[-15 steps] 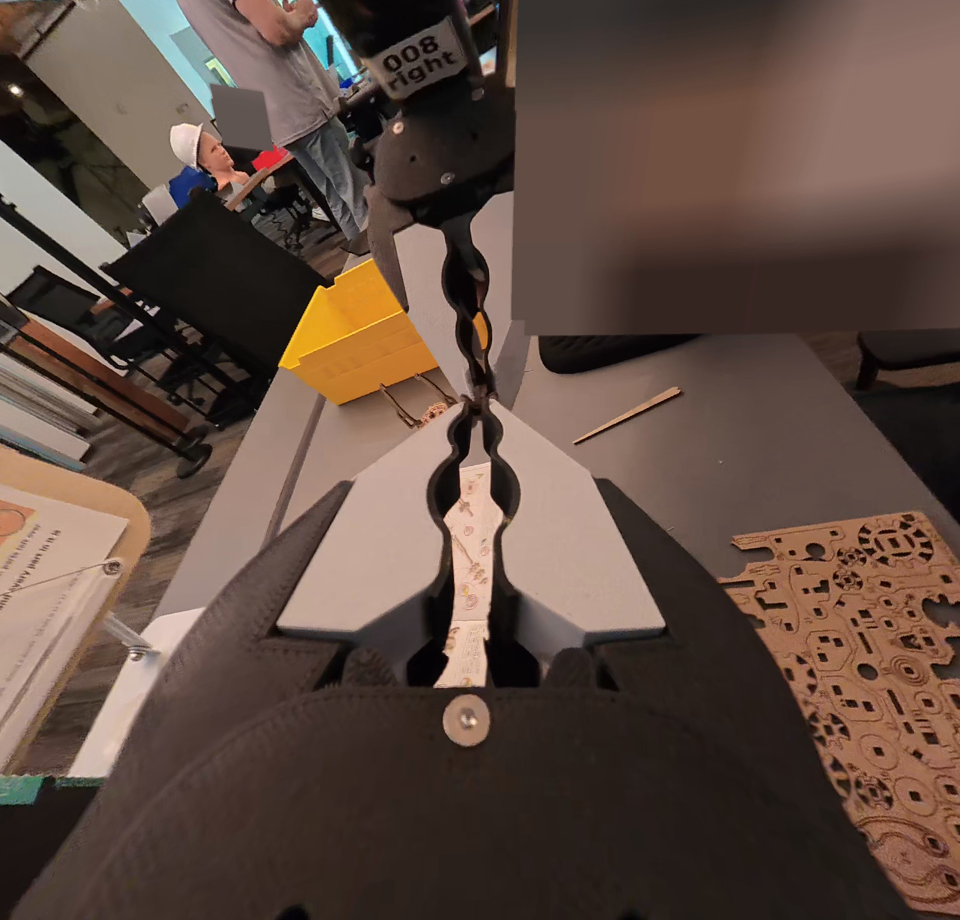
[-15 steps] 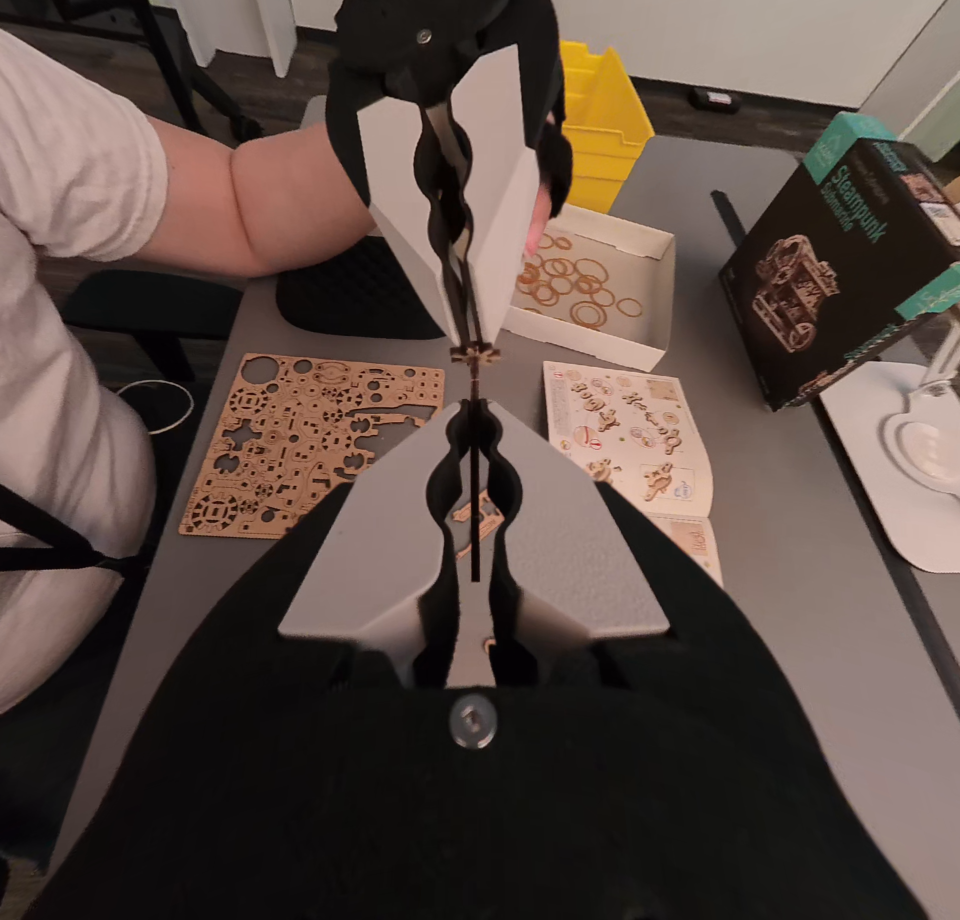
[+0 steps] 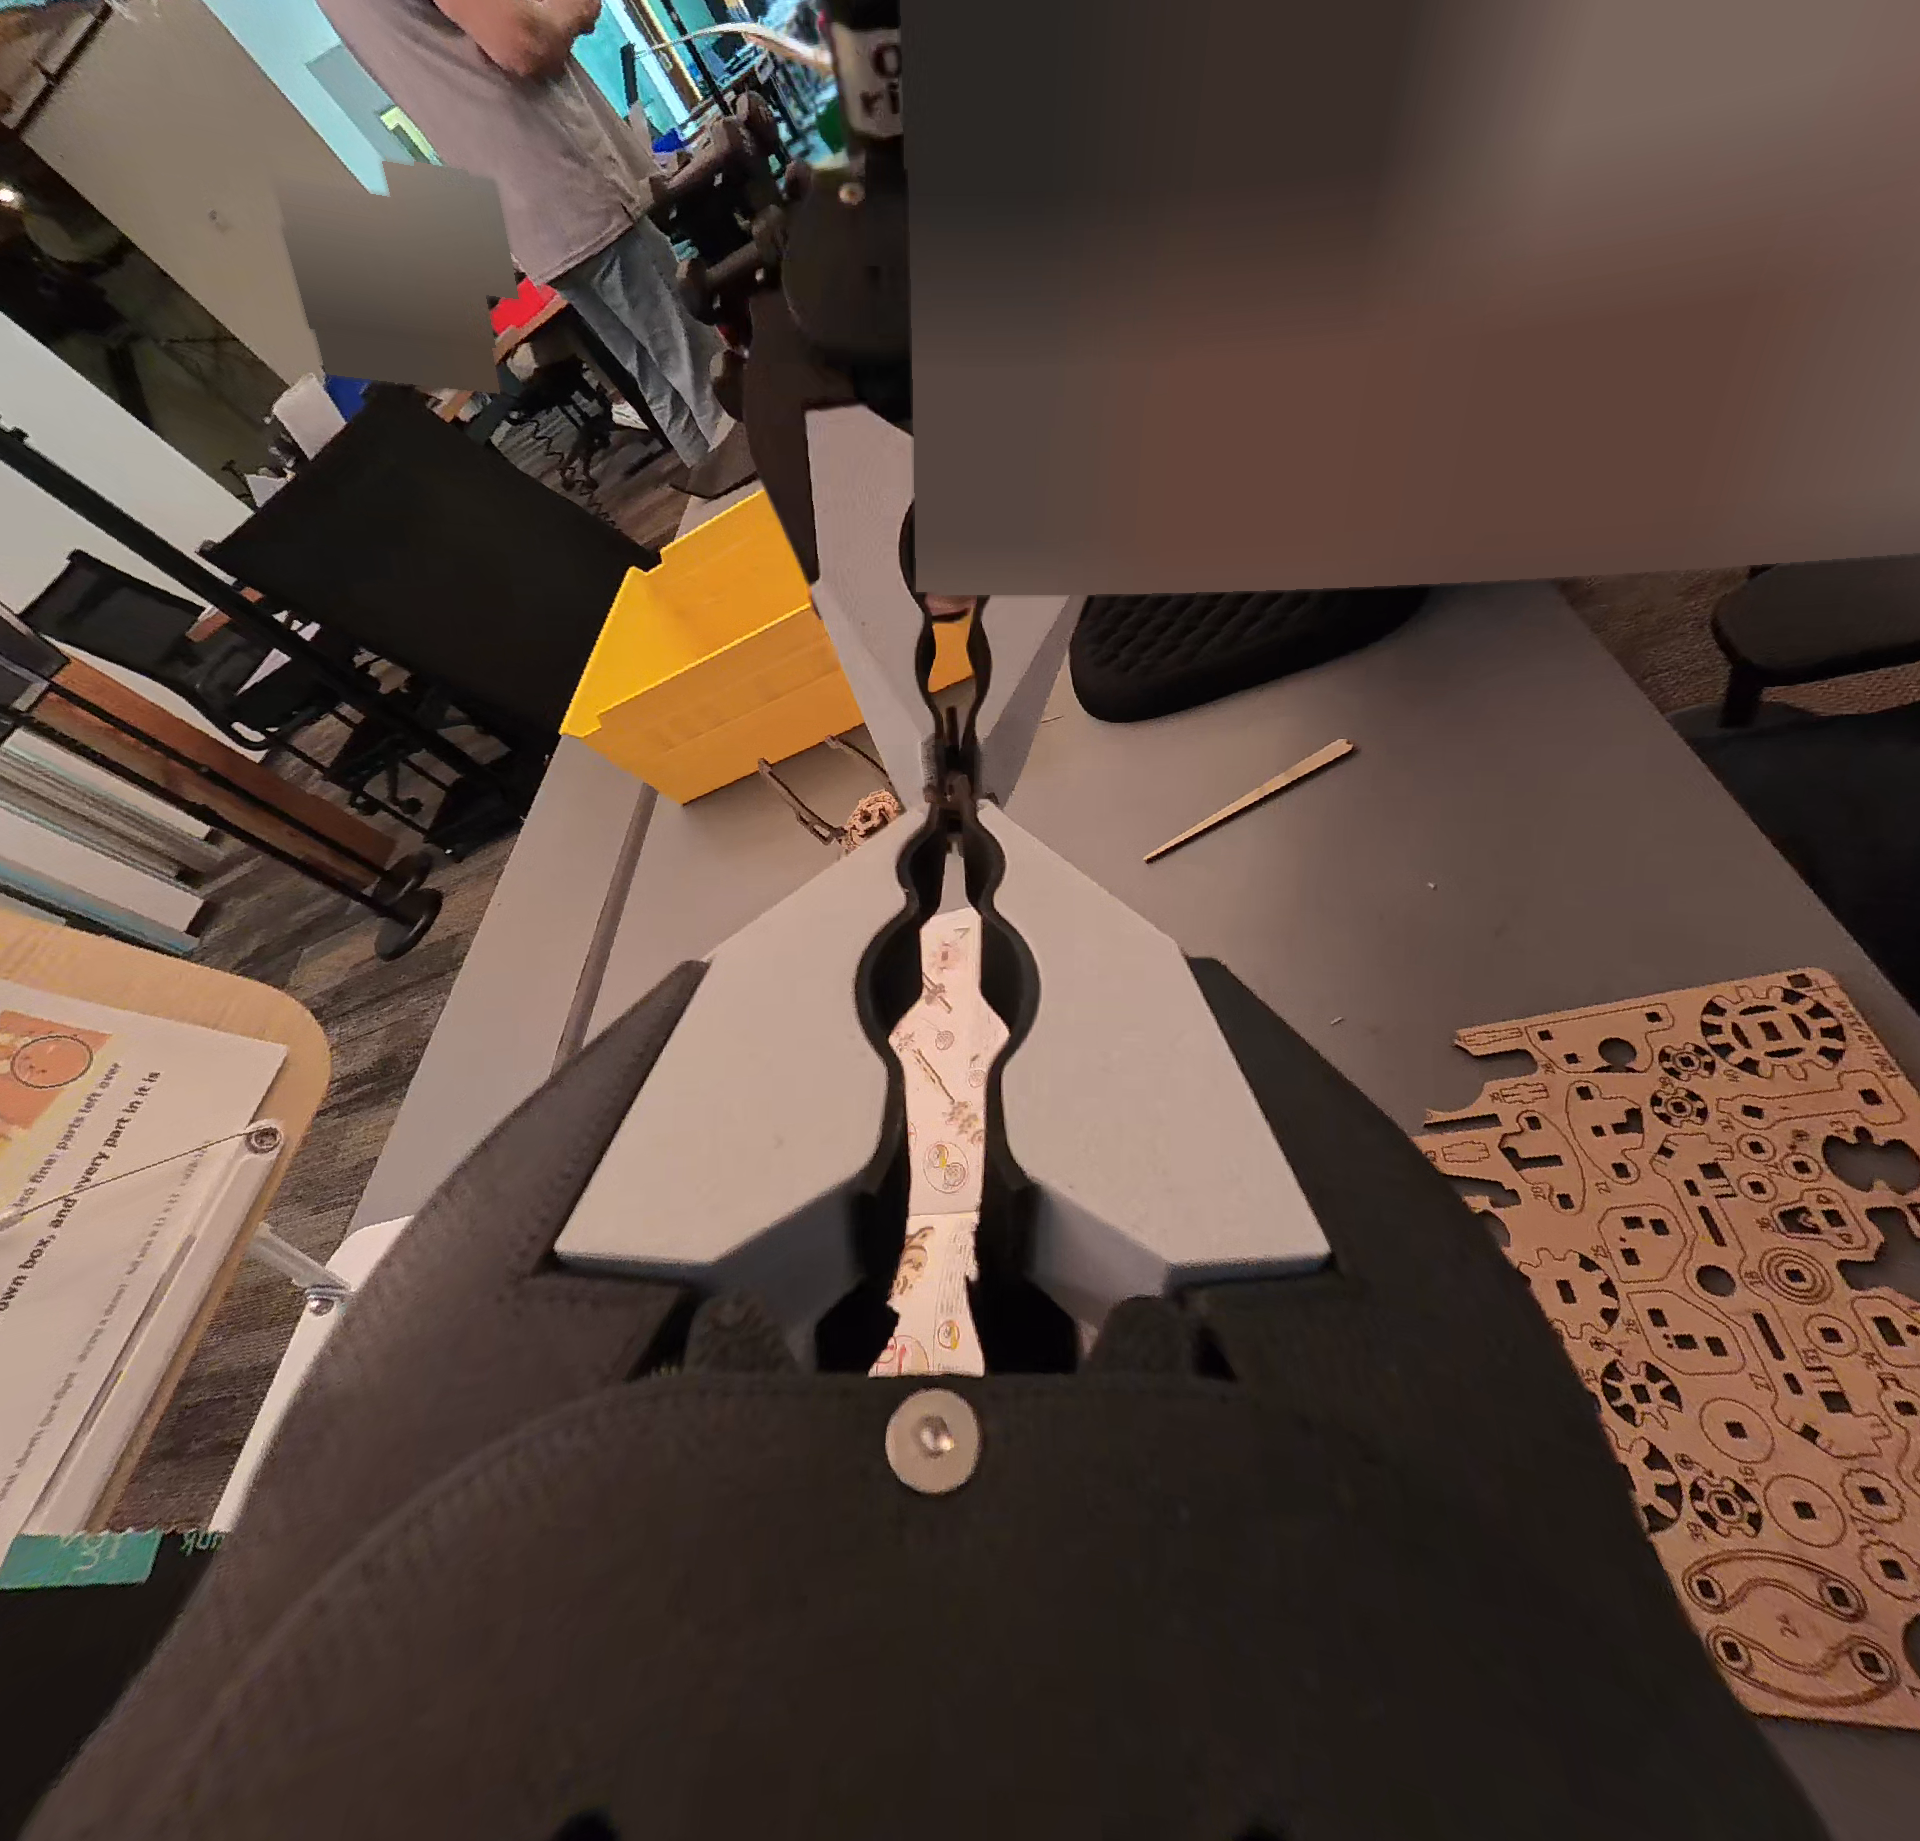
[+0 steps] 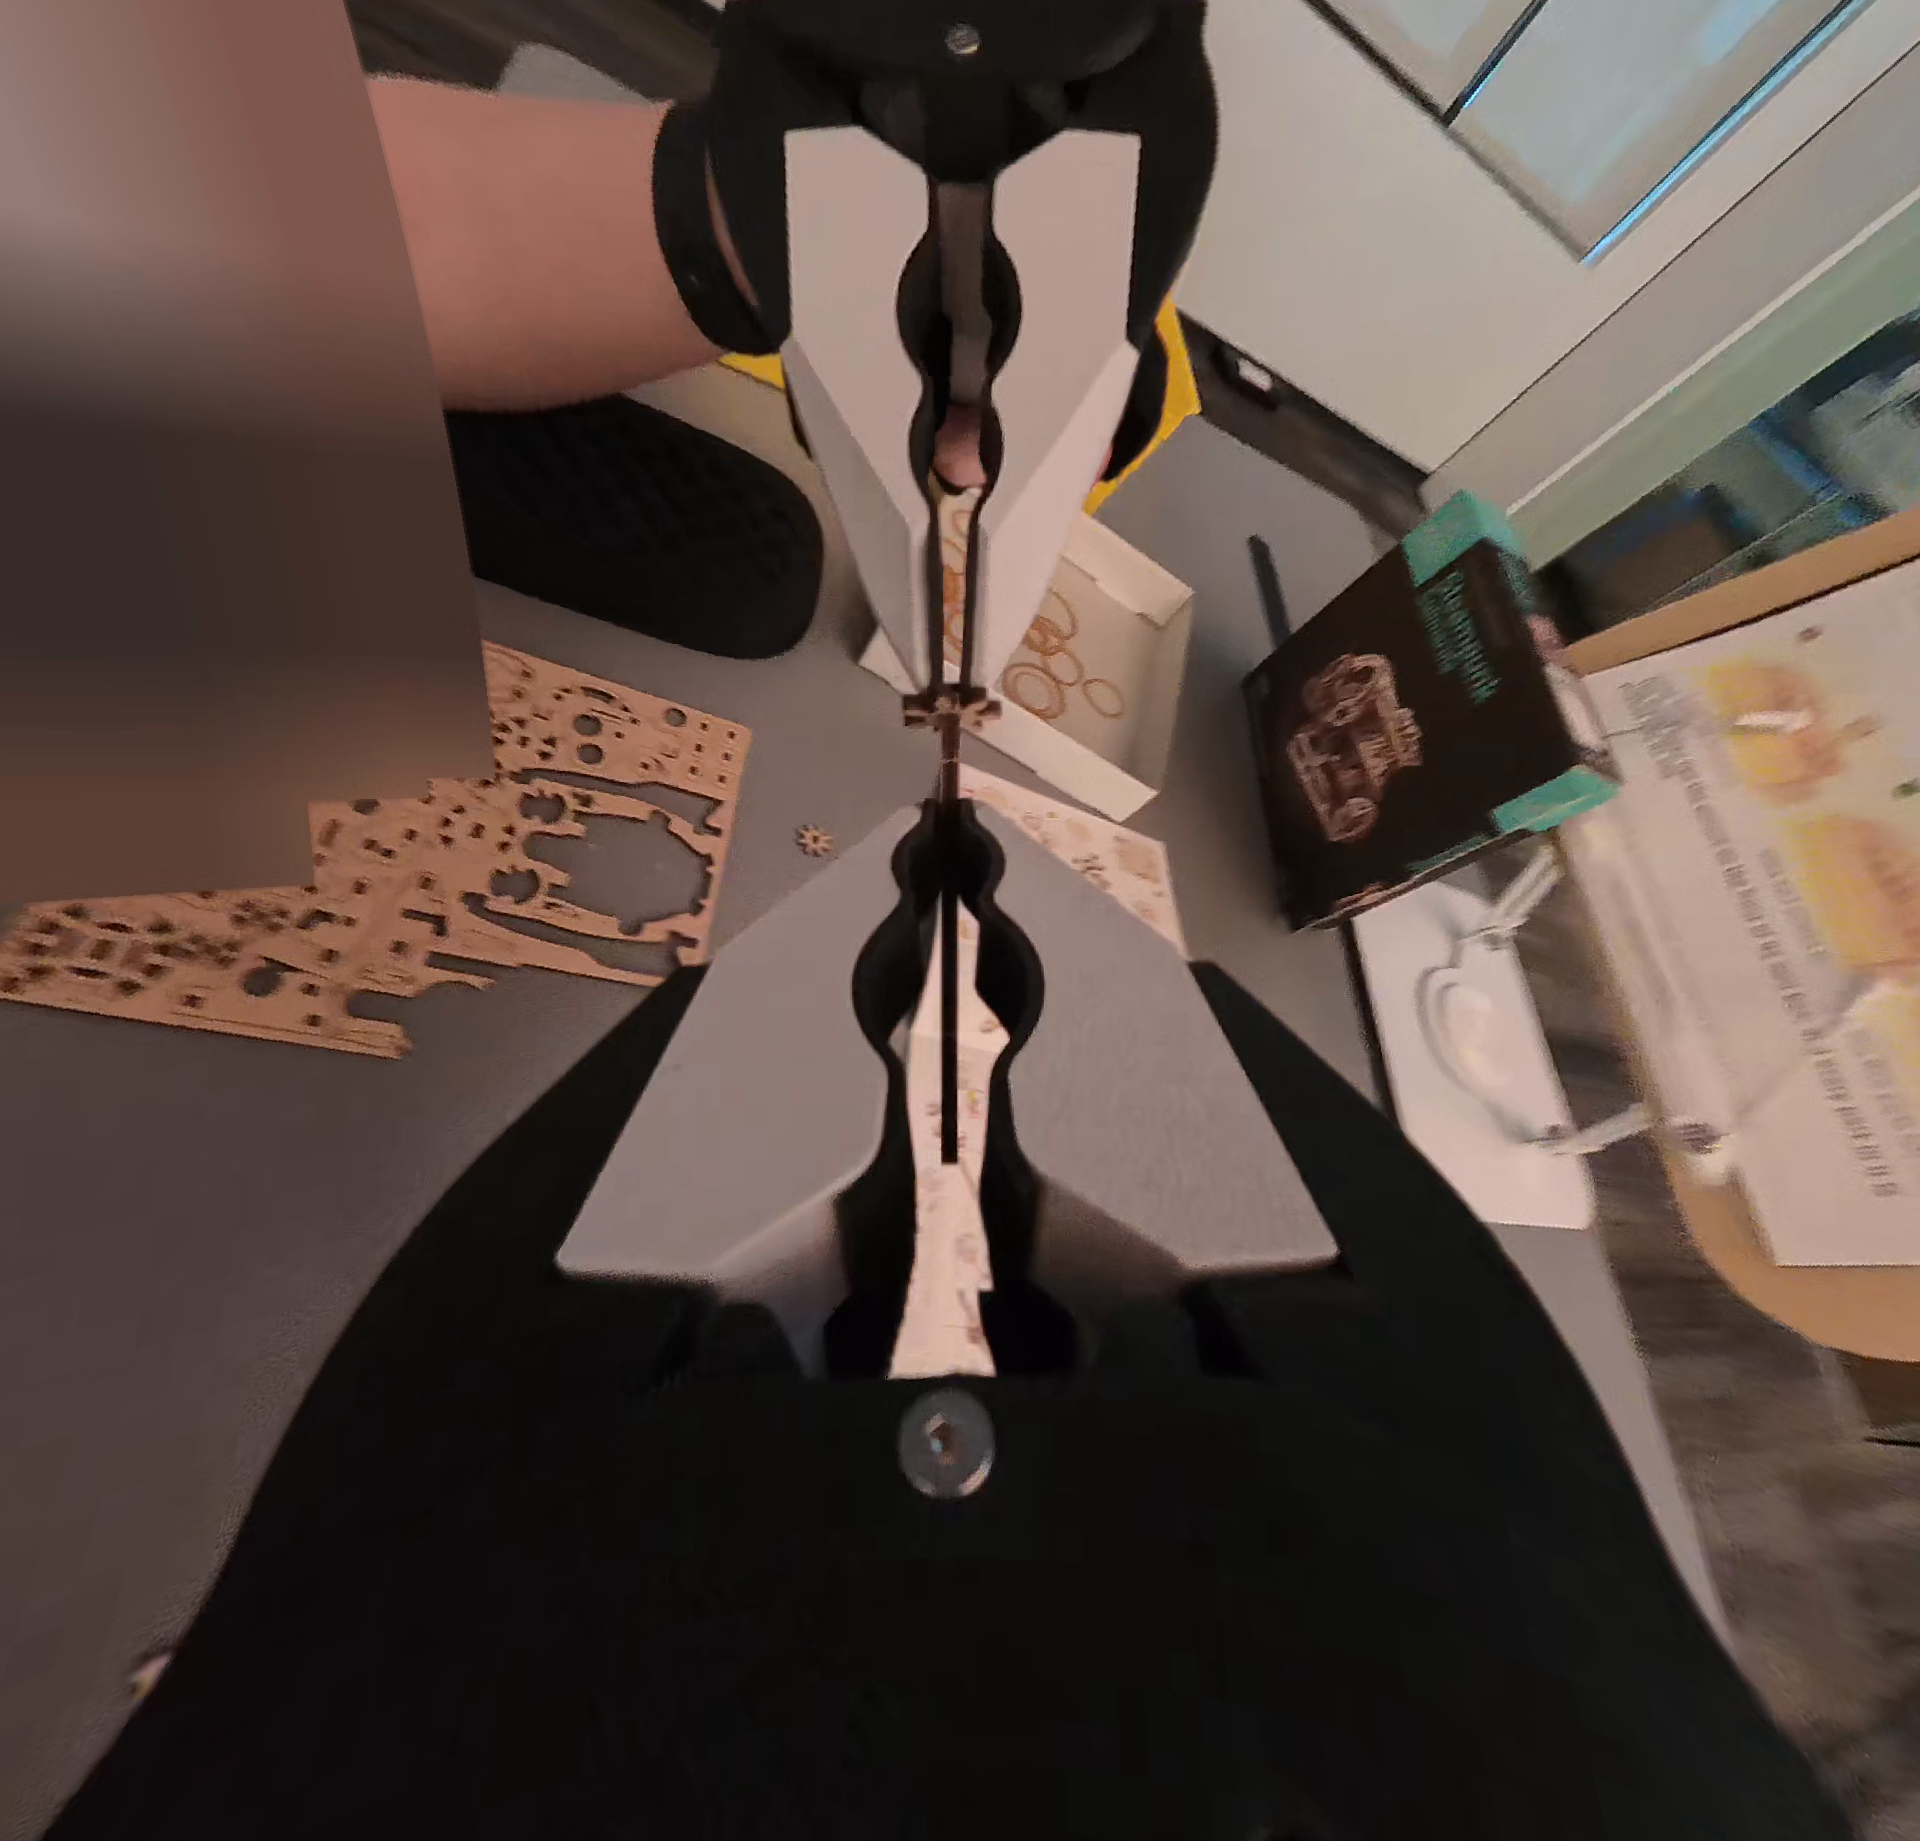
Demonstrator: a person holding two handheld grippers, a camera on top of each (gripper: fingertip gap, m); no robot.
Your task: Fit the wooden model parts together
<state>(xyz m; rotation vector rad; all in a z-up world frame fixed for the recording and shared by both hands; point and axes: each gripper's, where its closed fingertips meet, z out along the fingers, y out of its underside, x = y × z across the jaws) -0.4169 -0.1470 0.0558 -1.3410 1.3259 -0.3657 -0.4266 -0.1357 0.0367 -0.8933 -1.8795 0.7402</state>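
Both grippers are tip to tip above the grey table (image 4: pixel 260 1220). The right gripper (image 4: pixel 948 809) is pinched tight on a thin dark stick (image 4: pixel 949 1012); the left gripper (image 3: pixel 951 815) is clamped on a small wooden cross piece (image 4: pixel 948 708) right at the stick's far end. A cut-out wooden sheet (image 4: pixel 416 887) lies on the left.

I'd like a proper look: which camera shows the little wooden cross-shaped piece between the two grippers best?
The right wrist view: the cross-shaped piece shows sharp against the grey table. In the left wrist view it is only a dark sliver between the tips.
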